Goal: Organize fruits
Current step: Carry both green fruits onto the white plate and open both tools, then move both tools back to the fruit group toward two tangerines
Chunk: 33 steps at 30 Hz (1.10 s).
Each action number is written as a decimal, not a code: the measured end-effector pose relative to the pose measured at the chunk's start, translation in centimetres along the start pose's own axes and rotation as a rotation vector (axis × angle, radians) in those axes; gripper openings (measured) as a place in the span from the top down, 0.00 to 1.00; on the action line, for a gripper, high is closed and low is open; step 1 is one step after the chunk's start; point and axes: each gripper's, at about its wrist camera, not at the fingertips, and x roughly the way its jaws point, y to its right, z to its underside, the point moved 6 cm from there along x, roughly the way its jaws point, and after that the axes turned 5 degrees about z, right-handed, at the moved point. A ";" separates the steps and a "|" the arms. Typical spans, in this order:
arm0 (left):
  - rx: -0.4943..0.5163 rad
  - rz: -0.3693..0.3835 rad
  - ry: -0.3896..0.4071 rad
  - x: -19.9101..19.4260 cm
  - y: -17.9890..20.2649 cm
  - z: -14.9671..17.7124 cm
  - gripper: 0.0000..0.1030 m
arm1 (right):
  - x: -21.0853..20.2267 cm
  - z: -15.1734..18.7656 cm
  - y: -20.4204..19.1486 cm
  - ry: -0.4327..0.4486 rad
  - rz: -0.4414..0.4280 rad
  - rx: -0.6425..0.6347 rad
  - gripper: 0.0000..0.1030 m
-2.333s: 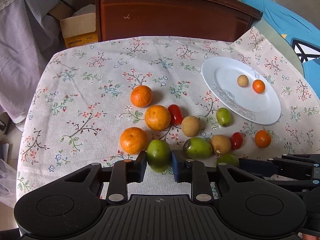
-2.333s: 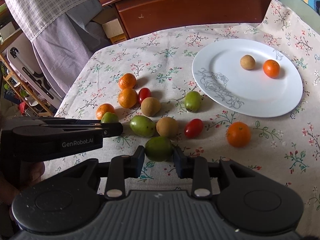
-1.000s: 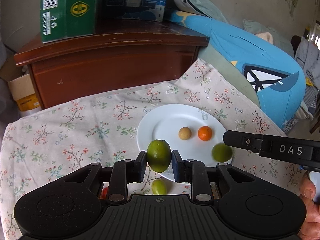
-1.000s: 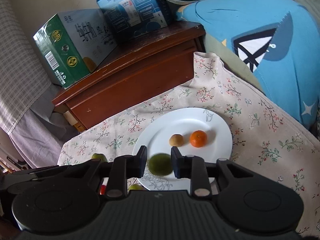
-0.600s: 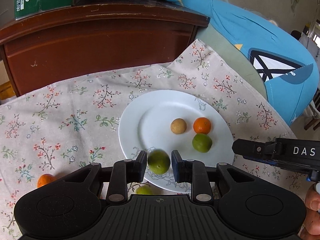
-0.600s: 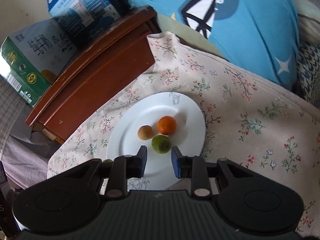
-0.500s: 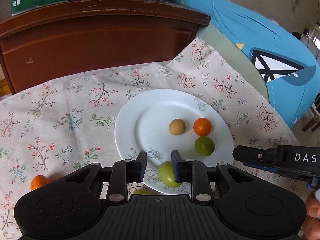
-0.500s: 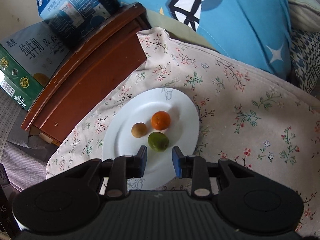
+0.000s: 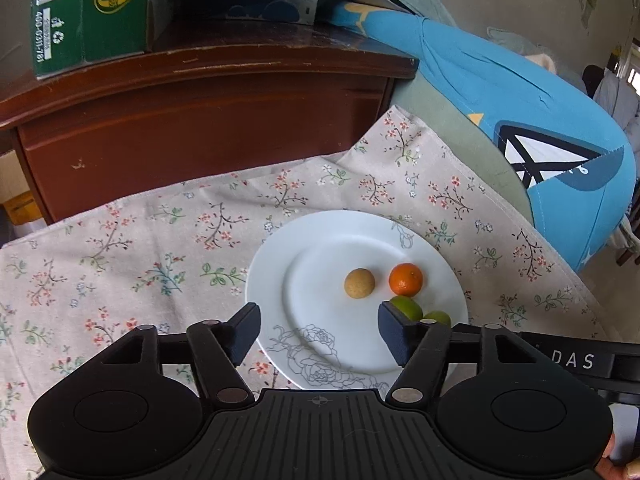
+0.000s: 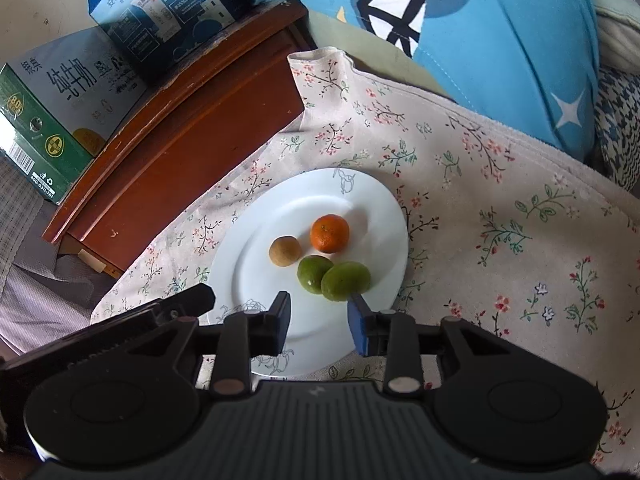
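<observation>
A white plate point(image 9: 320, 240) point(image 10: 372, 200) lies on the floral tablecloth point(image 9: 140, 248). On it sit a brown round fruit point(image 9: 359, 283) point(image 10: 284, 251), an orange point(image 9: 405, 279) point(image 10: 330, 233) and two green fruits point(image 10: 314, 274) point(image 10: 346, 281), side by side and touching. In the left wrist view the green fruits point(image 9: 406, 307) point(image 9: 438, 317) are partly hidden behind my right-hand finger. My left gripper point(image 9: 319, 334) is open wide and empty above the plate's near part. My right gripper point(image 10: 319, 322) is open and empty just short of the green fruits.
A dark wooden cabinet point(image 9: 200, 112) stands behind the table with a green carton point(image 9: 88, 12) and a blue carton point(image 10: 160, 8) on it. A blue cushion point(image 9: 520, 120) lies at the right. The other fruits are out of view.
Both grippers carried a green fruit from the cloth to the plate and let go. The left jaws have since opened wide; both green fruits now rest on the plate.
</observation>
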 end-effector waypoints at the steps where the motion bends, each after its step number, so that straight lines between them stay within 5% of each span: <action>1: -0.002 -0.005 0.007 -0.6 -0.2 -0.1 0.35 | 0.0 0.1 -0.1 -0.002 -0.002 -0.007 0.66; 19: 0.019 -0.111 -0.014 -7.5 -4.5 2.0 0.24 | 0.2 2.6 -2.7 -0.035 -0.016 -0.177 0.64; 33: -0.059 -0.178 -0.085 -7.9 -9.1 5.5 0.24 | -0.3 3.8 -2.8 -0.062 -0.022 -0.196 0.62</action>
